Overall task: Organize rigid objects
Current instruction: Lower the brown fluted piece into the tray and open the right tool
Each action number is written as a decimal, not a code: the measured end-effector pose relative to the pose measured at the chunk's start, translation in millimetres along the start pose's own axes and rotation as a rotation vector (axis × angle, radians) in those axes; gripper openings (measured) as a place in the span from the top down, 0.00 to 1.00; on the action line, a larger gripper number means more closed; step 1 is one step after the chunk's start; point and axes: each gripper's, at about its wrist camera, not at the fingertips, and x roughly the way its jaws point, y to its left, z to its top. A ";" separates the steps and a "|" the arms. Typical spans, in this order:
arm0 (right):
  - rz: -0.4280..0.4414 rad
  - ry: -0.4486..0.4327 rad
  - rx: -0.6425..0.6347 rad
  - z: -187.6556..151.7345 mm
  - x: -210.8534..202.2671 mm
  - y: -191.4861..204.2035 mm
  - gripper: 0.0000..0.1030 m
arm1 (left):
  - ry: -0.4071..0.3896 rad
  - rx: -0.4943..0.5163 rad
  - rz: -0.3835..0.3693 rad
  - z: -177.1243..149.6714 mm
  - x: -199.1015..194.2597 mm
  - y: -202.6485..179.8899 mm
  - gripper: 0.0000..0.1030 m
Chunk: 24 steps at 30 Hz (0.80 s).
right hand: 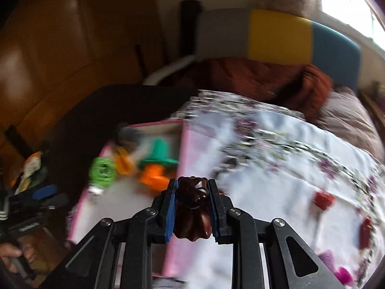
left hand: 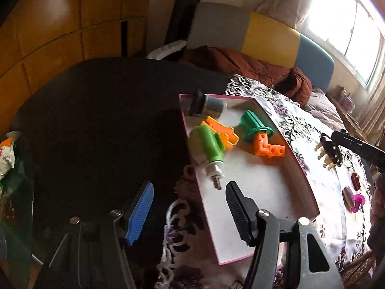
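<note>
Gripping a dark brown toy (right hand: 193,207), the right claw (right hand: 193,207) hovers; left claw (left hand: 189,214) released.

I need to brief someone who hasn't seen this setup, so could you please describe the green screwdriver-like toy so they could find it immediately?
Find the shallow pink-rimmed tray lying on the floral tablecloth. Near the tray's left edge lies a toy with a fat bright green handle and a short silver tip, resting against a flat orange piece. It is the only lime-green object; the teal piece to its right is darker.
</note>
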 end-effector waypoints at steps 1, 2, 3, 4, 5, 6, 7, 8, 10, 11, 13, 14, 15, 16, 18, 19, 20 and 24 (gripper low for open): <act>0.032 0.006 -0.014 1.7 2.9 11.8 0.77 | 0.001 -0.003 0.001 0.1 0.1 1.4 0.38; 0.060 0.012 -0.029 2.6 6.5 23.0 0.77 | 0.001 -0.006 0.002 -0.3 -0.1 2.8 0.38; 0.086 0.021 -0.045 3.7 10.5 34.6 0.77 | 0.001 -0.009 0.004 -0.1 0.2 3.8 0.38; 0.108 0.031 -0.060 4.4 15.3 45.5 0.77 | 0.002 -0.013 0.005 0.4 0.4 5.1 0.38; 0.126 0.042 -0.075 4.3 20.6 56.2 0.77 | 0.003 -0.014 0.005 0.5 0.5 5.8 0.39; 0.140 0.052 -0.091 4.3 25.1 65.5 0.77 | 0.002 -0.015 0.005 0.5 0.3 6.4 0.38; 0.149 0.060 -0.103 4.4 30.3 74.1 0.77 | 0.002 -0.016 0.006 0.8 0.7 6.9 0.38; 0.157 0.070 -0.108 5.3 36.7 81.9 0.77 | 0.002 -0.016 0.006 0.9 0.9 7.3 0.39; 0.157 0.095 -0.119 6.0 52.7 93.9 0.77 | 0.006 -0.017 0.006 0.6 2.7 8.3 0.38; 0.140 0.104 -0.130 6.1 60.8 98.9 0.77 | 0.011 -0.018 0.005 0.2 4.0 8.5 0.39; 0.108 0.128 -0.140 6.4 81.9 105.8 0.77 | 0.017 -0.019 0.005 -1.4 5.4 8.8 0.39; 0.093 0.138 -0.138 6.3 91.7 107.1 0.77 | 0.019 -0.017 0.004 -1.7 5.9 8.6 0.39; 0.077 0.148 -0.137 6.0 101.4 108.8 0.77 | 0.020 -0.015 0.002 -2.1 6.0 8.5 0.39; 0.062 0.154 -0.142 5.7 108.5 110.2 0.77 | 0.019 -0.012 0.002 -2.6 5.7 8.2 0.39; 0.044 0.139 -0.159 4.6 115.2 111.8 0.77 | 0.016 -0.012 0.002 -2.6 5.1 8.7 0.39; 0.034 0.137 -0.168 4.8 115.8 114.2 0.77 | 0.016 -0.014 0.003 -2.5 5.3 9.4 0.39; 0.024 0.139 -0.172 6.4 116.7 115.6 0.77 | 0.018 -0.016 0.005 -2.4 5.9 9.9 0.39; 0.001 0.141 -0.174 8.5 117.9 118.4 0.76 | 0.015 -0.022 0.008 -2.2 5.3 10.7 0.39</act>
